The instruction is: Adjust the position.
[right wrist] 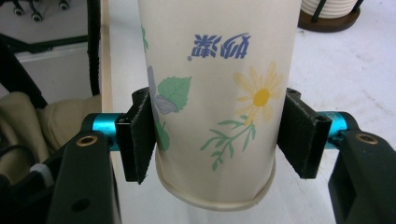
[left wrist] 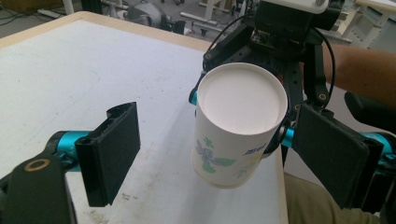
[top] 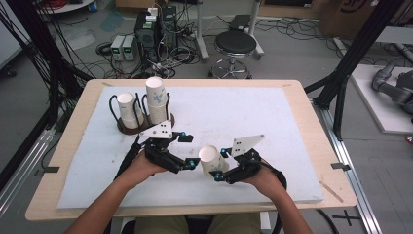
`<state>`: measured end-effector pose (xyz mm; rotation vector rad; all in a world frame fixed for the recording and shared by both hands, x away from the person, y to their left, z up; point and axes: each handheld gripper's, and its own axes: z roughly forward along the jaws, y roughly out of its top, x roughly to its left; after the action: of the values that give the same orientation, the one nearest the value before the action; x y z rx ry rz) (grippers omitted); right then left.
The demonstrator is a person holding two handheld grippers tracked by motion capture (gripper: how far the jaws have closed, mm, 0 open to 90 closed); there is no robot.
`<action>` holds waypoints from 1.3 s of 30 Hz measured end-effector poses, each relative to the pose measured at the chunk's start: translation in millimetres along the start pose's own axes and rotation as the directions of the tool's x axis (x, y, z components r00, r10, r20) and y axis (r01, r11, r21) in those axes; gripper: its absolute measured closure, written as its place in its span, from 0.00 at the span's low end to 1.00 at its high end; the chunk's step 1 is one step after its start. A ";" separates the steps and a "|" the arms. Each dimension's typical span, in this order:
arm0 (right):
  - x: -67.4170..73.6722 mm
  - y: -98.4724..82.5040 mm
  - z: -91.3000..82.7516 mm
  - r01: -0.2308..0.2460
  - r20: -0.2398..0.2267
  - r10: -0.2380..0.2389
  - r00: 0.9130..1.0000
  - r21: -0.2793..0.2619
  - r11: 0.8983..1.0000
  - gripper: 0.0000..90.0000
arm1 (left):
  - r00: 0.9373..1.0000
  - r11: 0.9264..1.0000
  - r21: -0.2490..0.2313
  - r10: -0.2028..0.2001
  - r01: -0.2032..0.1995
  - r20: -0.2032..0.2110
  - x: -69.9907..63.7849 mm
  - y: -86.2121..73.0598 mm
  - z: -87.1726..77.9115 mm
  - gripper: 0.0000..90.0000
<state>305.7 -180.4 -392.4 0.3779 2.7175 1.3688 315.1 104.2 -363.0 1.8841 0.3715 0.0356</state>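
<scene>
In the lower middle of the high view, the right gripper (top: 220, 165) is holding an upside-down paper cup (top: 212, 159) above the desk (top: 234, 112), its fingers (right wrist: 137, 140) pressing on both sides of the cup wall near the rim. The left gripper (top: 186, 150) is standing just left of the cup with its fingers (left wrist: 112, 149) spread wide and gripping nothing. The cup's long axis is pointing almost upright, and the cup holder (top: 143, 127) with stacked cups is lying toward the upper left, nearer to the left hand.
</scene>
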 end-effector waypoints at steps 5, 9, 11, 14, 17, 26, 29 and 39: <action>-0.5 4.7 -0.9 0.027 -0.008 -0.026 1.000 0.057 0.998 0.40 | 1.000 1.000 0.020 0.008 -0.008 -0.002 -0.2 -1.6 -1.4 0.17; 0.3 11.1 -2.4 0.056 -0.013 -0.055 0.998 0.101 0.993 0.40 | 1.000 0.999 0.033 0.008 -0.008 0.003 -0.5 -2.5 -1.2 0.17; -0.1 14.7 -2.4 0.072 -0.015 -0.071 0.997 0.120 0.990 0.40 | 1.000 0.999 0.038 0.009 -0.010 0.009 -1.1 -2.7 -0.6 0.17; -0.1 20.9 -0.9 0.094 -0.022 -0.092 0.996 0.161 0.982 0.40 | 1.000 0.999 0.047 0.014 -0.015 0.018 -1.5 -3.1 0.2 0.17; -0.8 25.2 1.0 0.114 -0.030 -0.110 0.993 0.188 0.976 0.40 | 1.000 0.998 0.053 0.017 -0.018 0.026 -1.3 -3.3 0.9 0.17; -2.6 35.9 5.3 0.145 -0.053 -0.136 0.989 0.269 0.952 0.40 | 0.997 0.995 0.094 0.035 -0.041 0.064 -4.4 -1.4 6.1 0.18; -1.6 40.5 8.7 0.168 -0.067 -0.155 0.986 0.313 0.935 0.40 | 0.996 0.993 0.108 0.043 -0.051 0.072 -4.9 -0.3 8.6 0.18; 3.6 57.3 17.9 0.229 -0.112 -0.200 0.973 0.415 0.881 0.40 | 0.994 0.981 0.180 0.060 -0.076 0.093 -5.3 -0.5 15.8 0.19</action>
<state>316.0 -132.7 -357.2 0.0463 2.9918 0.7375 313.2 88.4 -368.0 2.0727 0.2576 -0.0364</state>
